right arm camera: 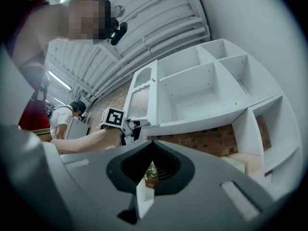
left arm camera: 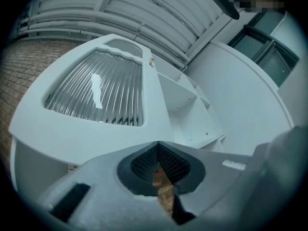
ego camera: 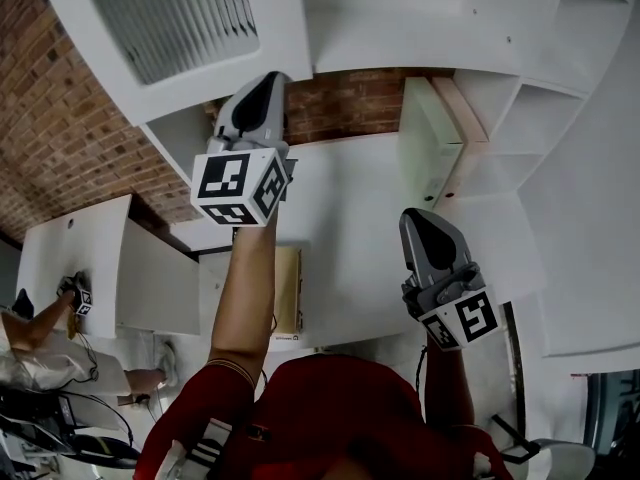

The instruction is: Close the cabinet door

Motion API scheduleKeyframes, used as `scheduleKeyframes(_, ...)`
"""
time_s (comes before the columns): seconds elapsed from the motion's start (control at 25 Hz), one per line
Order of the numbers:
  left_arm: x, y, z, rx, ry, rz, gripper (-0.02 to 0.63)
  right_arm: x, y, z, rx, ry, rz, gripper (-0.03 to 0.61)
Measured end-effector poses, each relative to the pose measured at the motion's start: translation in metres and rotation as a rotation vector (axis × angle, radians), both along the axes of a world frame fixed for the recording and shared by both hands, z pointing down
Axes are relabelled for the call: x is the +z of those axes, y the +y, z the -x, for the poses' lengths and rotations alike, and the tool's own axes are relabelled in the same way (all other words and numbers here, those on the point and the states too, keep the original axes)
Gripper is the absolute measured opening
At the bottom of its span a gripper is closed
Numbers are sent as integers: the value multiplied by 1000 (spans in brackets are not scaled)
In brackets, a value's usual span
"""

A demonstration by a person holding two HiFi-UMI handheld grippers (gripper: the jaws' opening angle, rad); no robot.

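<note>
My left hand-held gripper (ego camera: 266, 80), closed and empty like the right hand-held gripper (ego camera: 416, 218), is near the white ribbed-glass cabinet door (ego camera: 170, 18), open at eleven o'clock. I judge its tip could slip off the edge when I push.

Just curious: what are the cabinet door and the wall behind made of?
Cabinet door: smooth matte white frame, probably painted board; its panel is ribbed and glinting, likely fluted glass or acrylic. Wall: bare red brick, mortar lines visible.

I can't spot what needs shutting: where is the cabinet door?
In the head view the glass-paned cabinet door stands open at upper left, beside the white shelf unit, with the left gripper close by its lower edge.
</note>
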State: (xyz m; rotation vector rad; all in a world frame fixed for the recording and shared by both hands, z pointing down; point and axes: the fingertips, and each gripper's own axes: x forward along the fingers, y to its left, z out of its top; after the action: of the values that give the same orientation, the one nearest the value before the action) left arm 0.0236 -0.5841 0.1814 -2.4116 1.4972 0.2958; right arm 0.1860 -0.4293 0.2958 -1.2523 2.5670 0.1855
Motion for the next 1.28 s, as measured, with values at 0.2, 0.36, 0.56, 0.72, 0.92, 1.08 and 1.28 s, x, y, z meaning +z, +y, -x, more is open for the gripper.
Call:
scheduleKeyframes(0.2, 1, -4, 0, -1, -6, 2, -1, 0, -1, 3, 0, 9, 3, 15)
scheduleKeyframes(0.36, 5, -4, -1, 9, -6, 16, -1, -1, -2, 4, -2, 13, 1, 15)
scheduleKeyframes(0.56, 11, -3, 0, 26, 1, 35, 0, -1, -3, 8, -6, 23, 2, 15)
scheduleKeyframes(0.72, 12, 0, 0, 37, -2, 40, 0, -4, -4, 8, -2, 24, 0, 15)
scheduleKeyframes(0.92, 16, 7, 0, 52, 0, 48, 0, -8, -5, 10, -4, 29, -6, 15)
scheduleKeyframes(1.08, 19, 21, -7, 89, -8, 49, 0, -16, -6, 11, -7, 30, -20, 15)
scheduleKeyframes(1.28, 28, 54, -21, 162, -4, 36, 0, -29, -3, 17, -27, 40, -57, 15)
